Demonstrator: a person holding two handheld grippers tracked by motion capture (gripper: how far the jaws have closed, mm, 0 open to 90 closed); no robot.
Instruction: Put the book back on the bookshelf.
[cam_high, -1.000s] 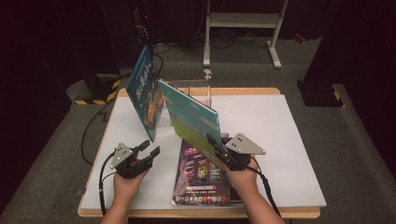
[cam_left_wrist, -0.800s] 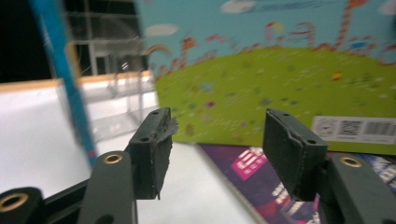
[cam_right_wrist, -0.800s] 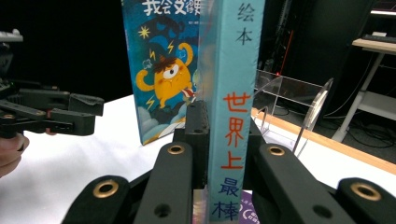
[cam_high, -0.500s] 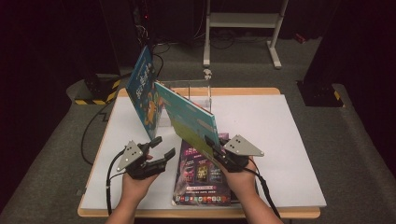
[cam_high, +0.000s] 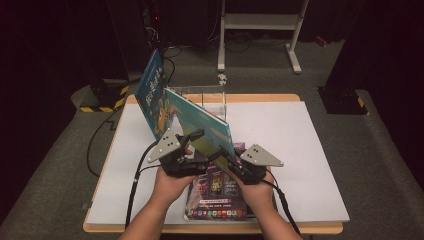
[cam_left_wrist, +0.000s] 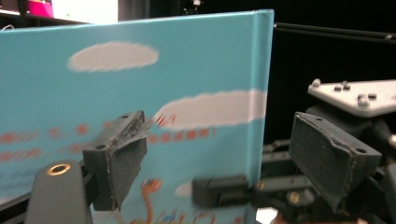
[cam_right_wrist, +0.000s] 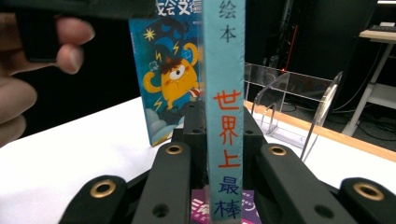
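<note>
A teal picture book (cam_high: 200, 122) is held up at a slant over the table, and my right gripper (cam_high: 222, 154) is shut on its lower spine. In the right gripper view the spine (cam_right_wrist: 226, 70) with red lettering stands squeezed between the jaws of the right gripper (cam_right_wrist: 224, 154). My left gripper (cam_high: 196, 140) is raised at the book's left face. Its jaws have just been opening. In the left gripper view the cover (cam_left_wrist: 140, 84) with white clouds lies close behind the left gripper (cam_left_wrist: 219, 154). The book's edge lines up with the gap, and neither pad presses on it.
A blue monster book (cam_high: 154, 95) stands upright at the back left beside a clear acrylic stand (cam_high: 212, 97). A dark purple book (cam_high: 215, 200) lies flat under my hands near the front edge. The white tabletop (cam_high: 300, 150) stretches to the right.
The left gripper has risen and moved right, up to the teal book, and its jaws have spread wider. The right gripper and the book have stayed put.
</note>
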